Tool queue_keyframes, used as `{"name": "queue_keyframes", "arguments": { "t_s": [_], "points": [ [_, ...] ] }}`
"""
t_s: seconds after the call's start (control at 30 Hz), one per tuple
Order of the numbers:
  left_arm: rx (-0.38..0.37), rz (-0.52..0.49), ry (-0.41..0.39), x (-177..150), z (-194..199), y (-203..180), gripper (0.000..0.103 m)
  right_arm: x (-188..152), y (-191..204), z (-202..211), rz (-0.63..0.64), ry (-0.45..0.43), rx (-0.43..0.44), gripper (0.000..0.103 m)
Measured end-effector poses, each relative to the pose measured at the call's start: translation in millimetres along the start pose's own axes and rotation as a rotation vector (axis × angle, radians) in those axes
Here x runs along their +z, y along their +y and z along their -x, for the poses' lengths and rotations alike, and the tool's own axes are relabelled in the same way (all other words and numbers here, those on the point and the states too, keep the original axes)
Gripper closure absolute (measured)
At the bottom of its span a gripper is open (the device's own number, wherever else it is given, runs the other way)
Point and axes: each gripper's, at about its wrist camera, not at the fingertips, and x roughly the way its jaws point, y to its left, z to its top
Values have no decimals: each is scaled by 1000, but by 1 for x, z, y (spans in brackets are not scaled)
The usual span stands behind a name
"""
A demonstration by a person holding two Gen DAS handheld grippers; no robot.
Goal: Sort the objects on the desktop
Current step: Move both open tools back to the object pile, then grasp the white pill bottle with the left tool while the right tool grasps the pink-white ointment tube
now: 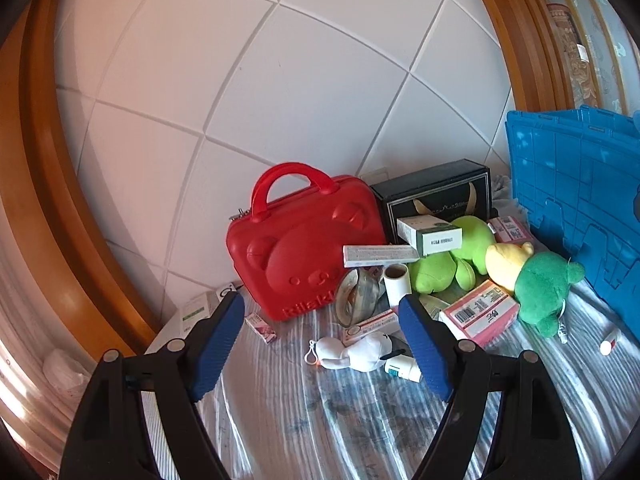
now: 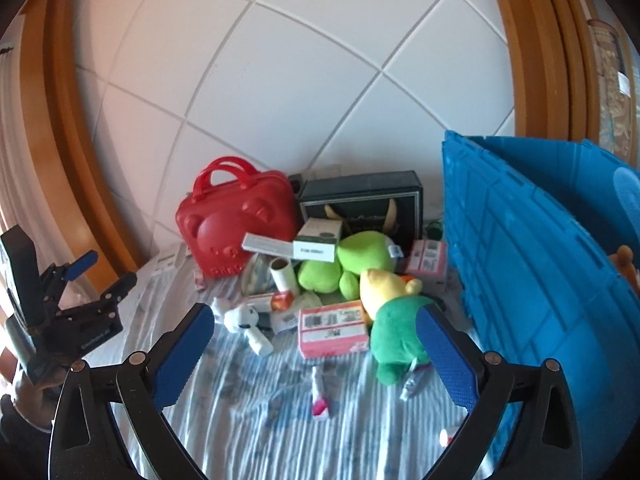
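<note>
A pile of objects lies on a blue striped cloth. A red bear case (image 1: pixel 304 240) (image 2: pixel 236 220) stands at the left. Beside it are a black box (image 1: pixel 436 196) (image 2: pixel 360 204), a light green plush (image 1: pixel 452 260) (image 2: pixel 344 264), a dark green and yellow plush (image 1: pixel 536 284) (image 2: pixel 396 320), a pink box (image 1: pixel 480 312) (image 2: pixel 332 330) and a small white plush (image 1: pixel 356 354) (image 2: pixel 240 318). My left gripper (image 1: pixel 322 340) is open and empty just short of the white plush. My right gripper (image 2: pixel 316 350) is open and empty in front of the pink box.
A blue plastic crate (image 1: pixel 580 208) (image 2: pixel 540 280) stands at the right. A white tiled wall and a wooden frame close the back. Small boxes, a paper roll (image 1: pixel 396 284) and tubes lie among the pile. The left gripper also shows in the right wrist view (image 2: pixel 98 268).
</note>
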Motion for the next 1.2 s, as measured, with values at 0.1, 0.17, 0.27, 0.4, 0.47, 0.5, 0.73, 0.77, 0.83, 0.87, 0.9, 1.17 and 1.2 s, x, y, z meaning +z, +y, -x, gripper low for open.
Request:
{"name": "queue_keyframes", "arguments": {
  "t_s": [0.1, 0.17, 0.27, 0.4, 0.47, 0.5, 0.73, 0.77, 0.83, 0.87, 0.9, 1.17, 1.2],
  "points": [
    [-12, 19, 39, -9, -18, 1, 24, -4, -2, -35, 22, 51, 33, 1],
    [-12, 26, 63, -13, -32, 1, 24, -8, -5, -64, 38, 98, 48, 1],
    [-29, 20, 91, -19, -50, -1, 24, -16, -12, -111, 27, 185, 88, 1],
    [-59, 10, 116, -26, -72, -4, 24, -31, -18, -176, 7, 304, 138, 1],
    [-73, 2, 125, -29, -81, -6, 24, -37, -19, -206, 16, 351, 128, 1],
    [-75, -3, 130, -31, -87, -7, 24, -39, -20, -219, 18, 368, 126, 1],
    [-122, 3, 212, -55, -124, -18, 24, -49, -46, -289, -14, 478, 43, 1],
    [-128, 5, 227, -59, -129, -21, 24, -51, -48, -292, -10, 479, 16, 1],
    [-153, 21, 259, -67, -139, -27, 24, -53, -47, -295, 19, 483, -6, 0],
    [-167, 31, 270, -72, -143, -30, 24, -55, -45, -295, 32, 495, -2, 0],
    [-178, 41, 283, -75, -149, -34, 24, -57, -42, -295, 52, 511, -6, 0],
    [-252, 105, 367, -96, -195, -71, 24, -56, -51, -278, -7, 484, 59, 0],
    [-257, 126, 392, -100, -202, -74, 24, -55, -54, -276, -18, 482, 65, 0]
  ]
}}
